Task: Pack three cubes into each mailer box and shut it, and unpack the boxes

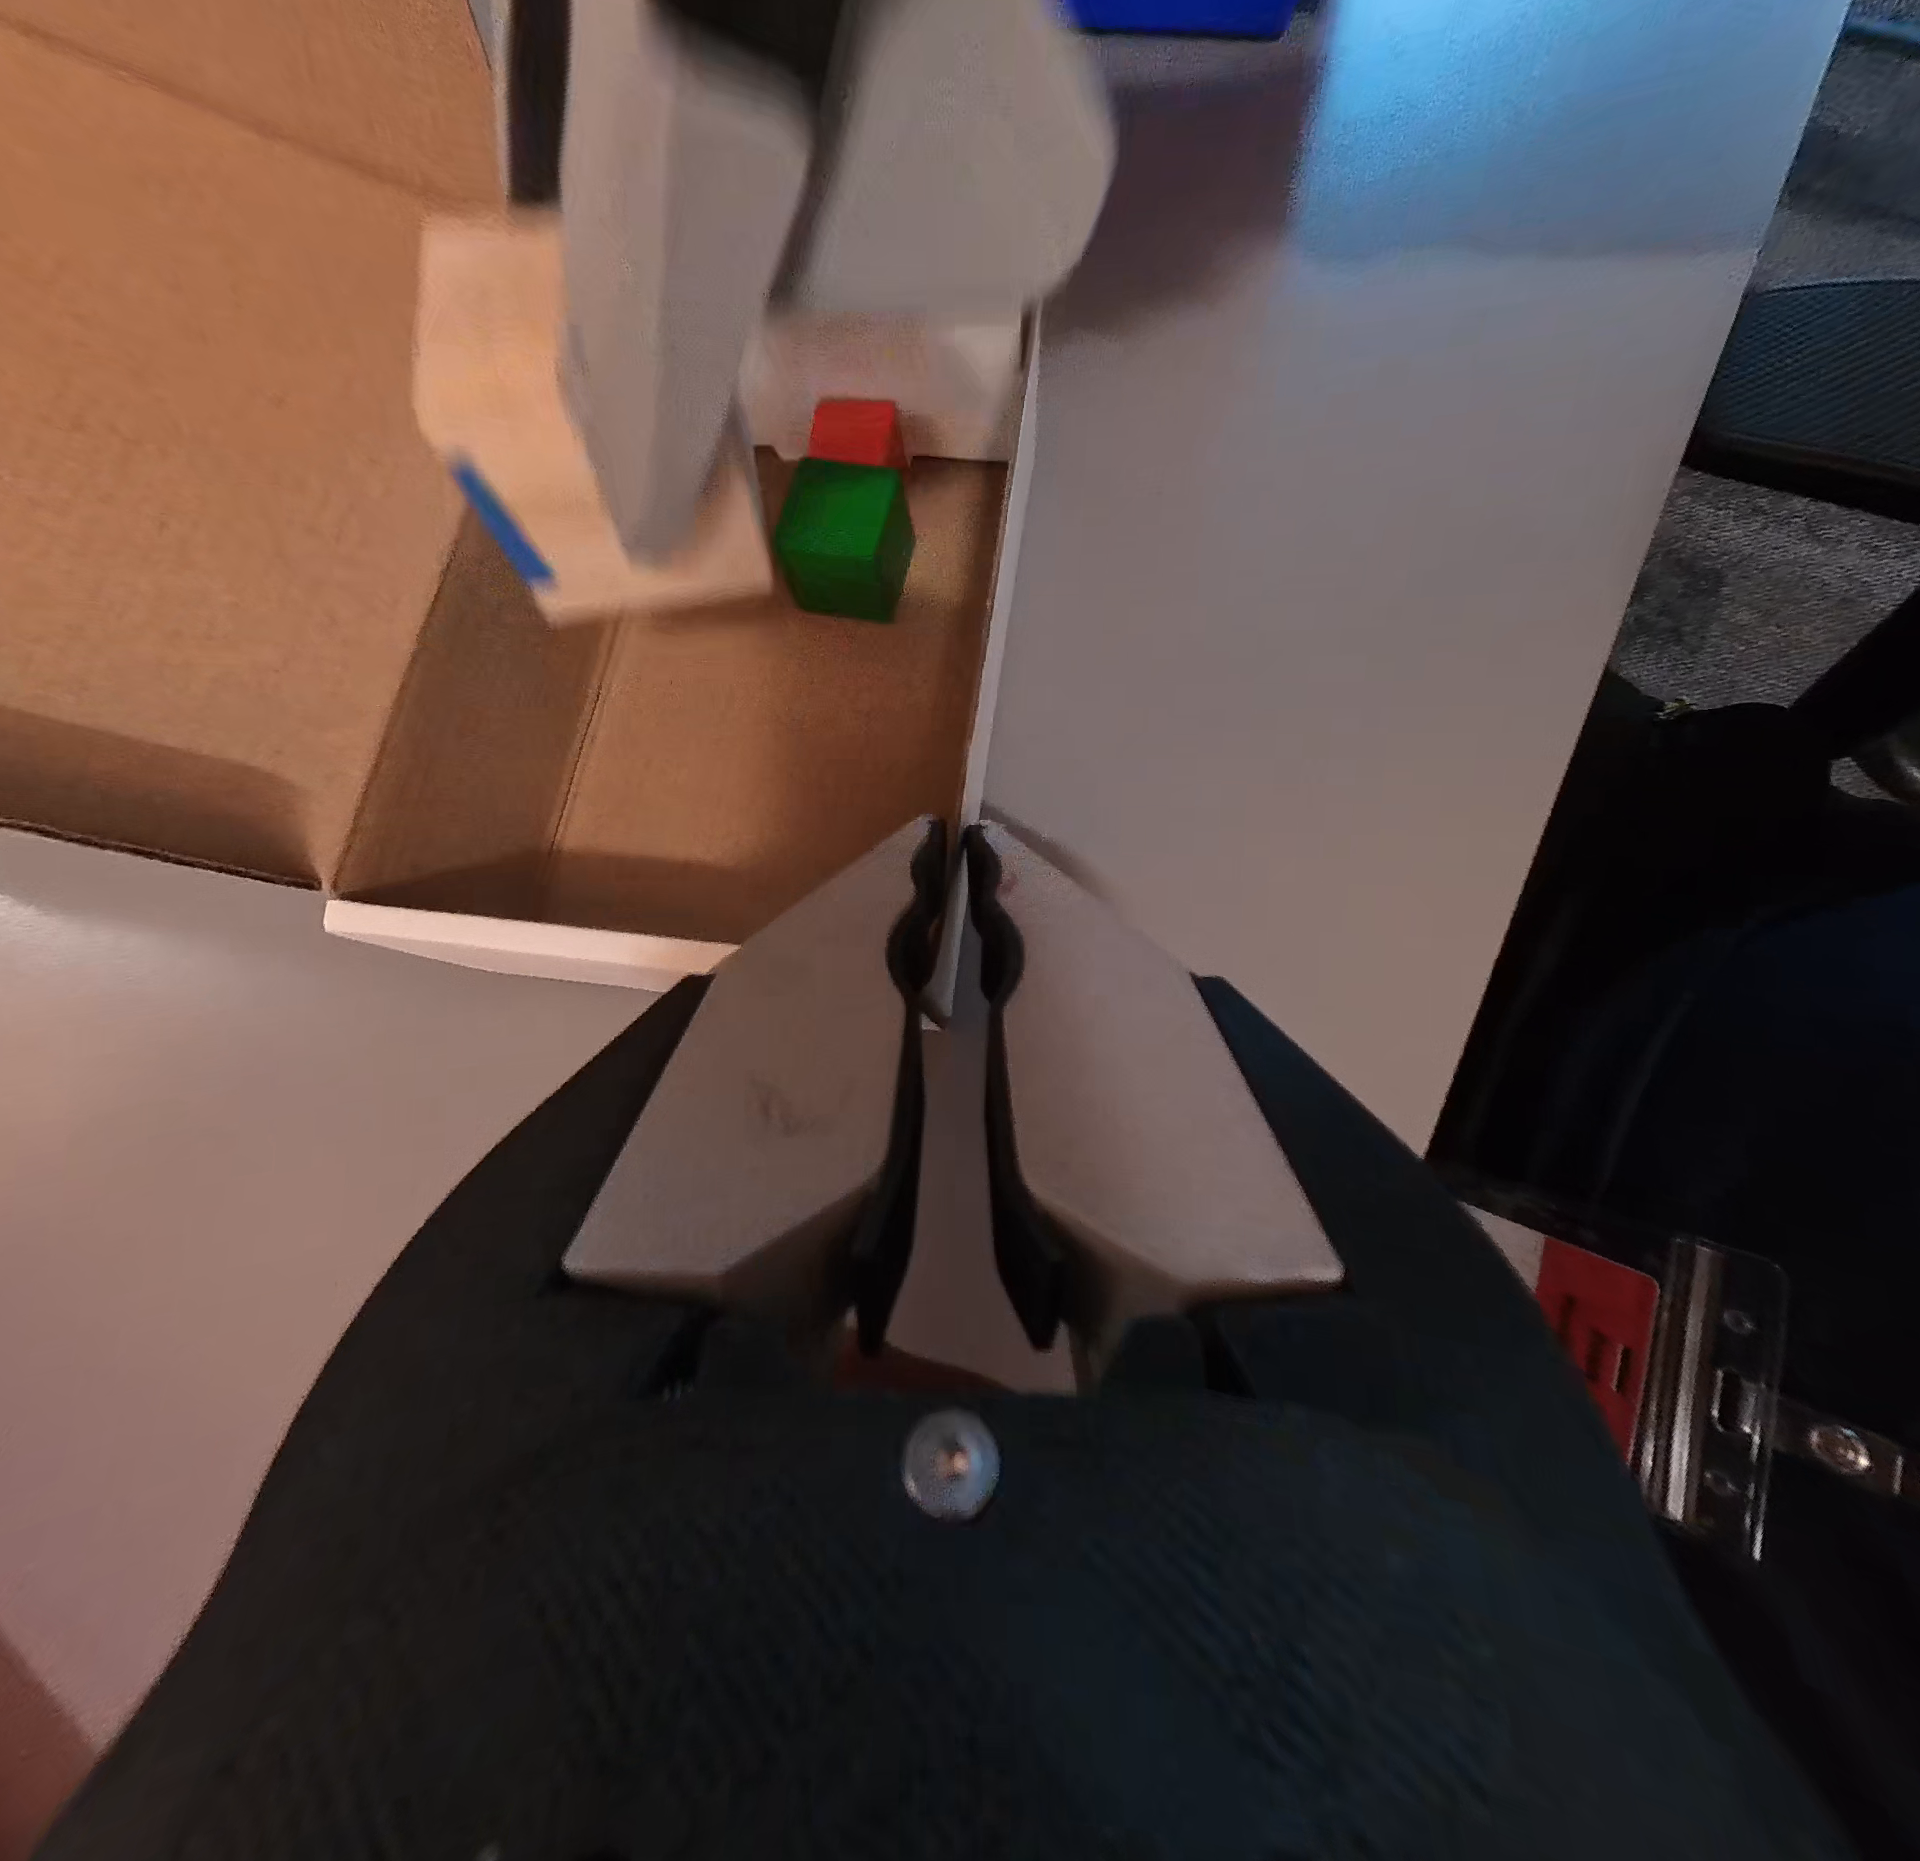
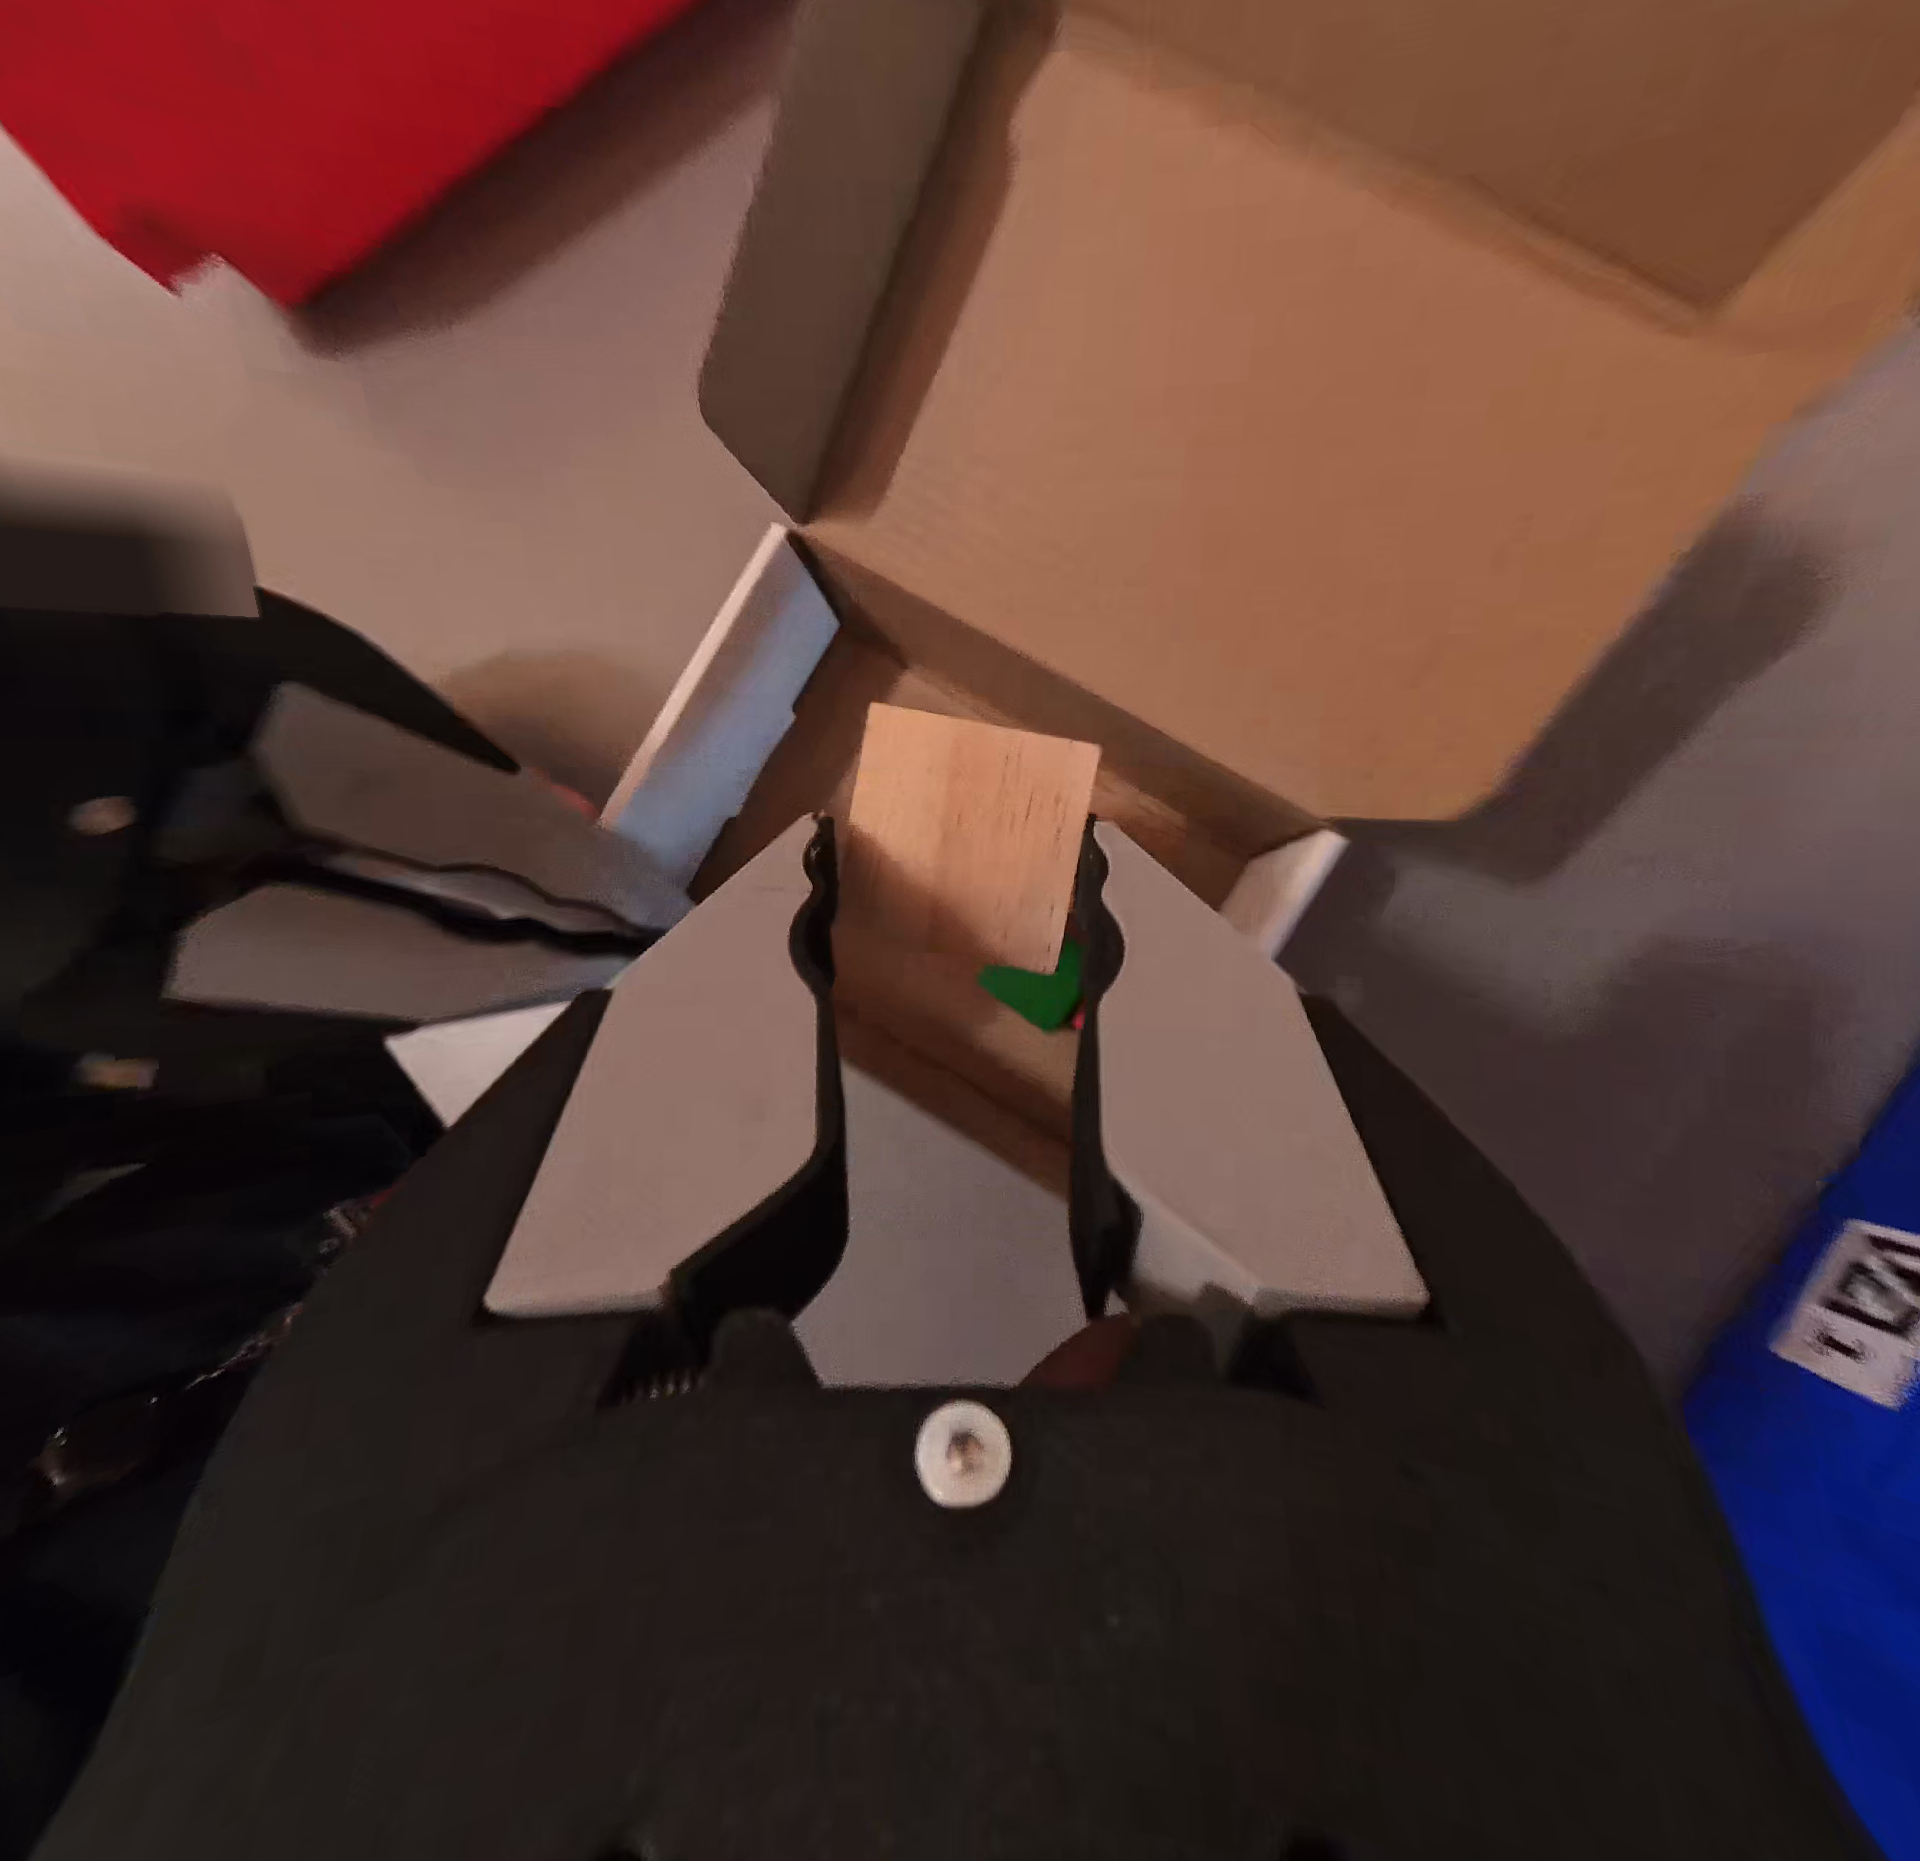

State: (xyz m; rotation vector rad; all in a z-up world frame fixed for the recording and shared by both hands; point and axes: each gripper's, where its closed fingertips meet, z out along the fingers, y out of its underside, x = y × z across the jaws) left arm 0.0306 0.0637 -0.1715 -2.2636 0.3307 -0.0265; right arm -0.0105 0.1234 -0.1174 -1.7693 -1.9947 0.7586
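Left gripper (image 1: pixel 954 845) fingers pinch the mailer box's (image 1: pixel 727 731) thin white wall; right gripper (image 2: pixel 951 855) fingers clamp a smooth wooden cube (image 2: pixel 971 835).

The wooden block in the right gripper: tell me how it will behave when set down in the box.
The wooden block looks rigid with flat faces, so it probably won't roll. The right gripper holds it by two opposite sides, and the bare wood likely grips well against the pads. It hangs close to the green cube in the mailer box, so it might nudge that cube.
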